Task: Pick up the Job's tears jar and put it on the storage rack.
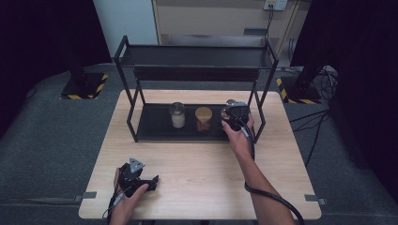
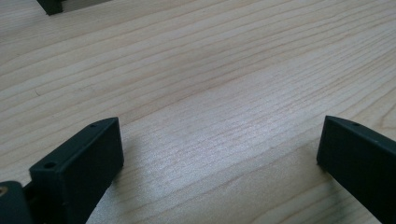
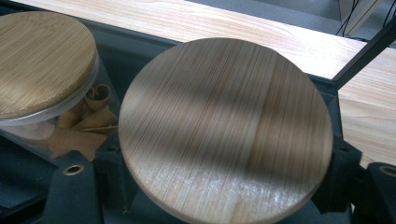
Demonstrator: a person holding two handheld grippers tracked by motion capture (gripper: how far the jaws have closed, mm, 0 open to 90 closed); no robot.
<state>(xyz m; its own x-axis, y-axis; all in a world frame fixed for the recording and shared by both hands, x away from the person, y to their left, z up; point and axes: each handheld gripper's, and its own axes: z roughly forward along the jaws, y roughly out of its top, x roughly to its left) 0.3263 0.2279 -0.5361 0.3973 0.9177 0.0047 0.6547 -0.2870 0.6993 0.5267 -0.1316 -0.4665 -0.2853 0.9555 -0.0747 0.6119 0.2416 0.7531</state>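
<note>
A black two-shelf rack [image 1: 197,56] stands at the back of the wooden table [image 1: 197,164]. My right gripper [image 1: 234,114] reaches into its lower shelf at the right end. In the right gripper view its jaws [image 3: 224,161] sit against both sides of a jar's round bamboo lid [image 3: 224,121], shut on it. My left gripper [image 1: 149,182] rests on the table near the front left. Its jaws [image 2: 219,140] stand wide open over bare wood.
Two more jars stand on the lower shelf [image 1: 155,125]: a glass jar with white contents [image 1: 177,115] and a bamboo-lidded jar with brown pieces [image 1: 203,119], close beside the held one [image 3: 42,60]. The rack's right post [image 1: 259,117] is next to my right hand.
</note>
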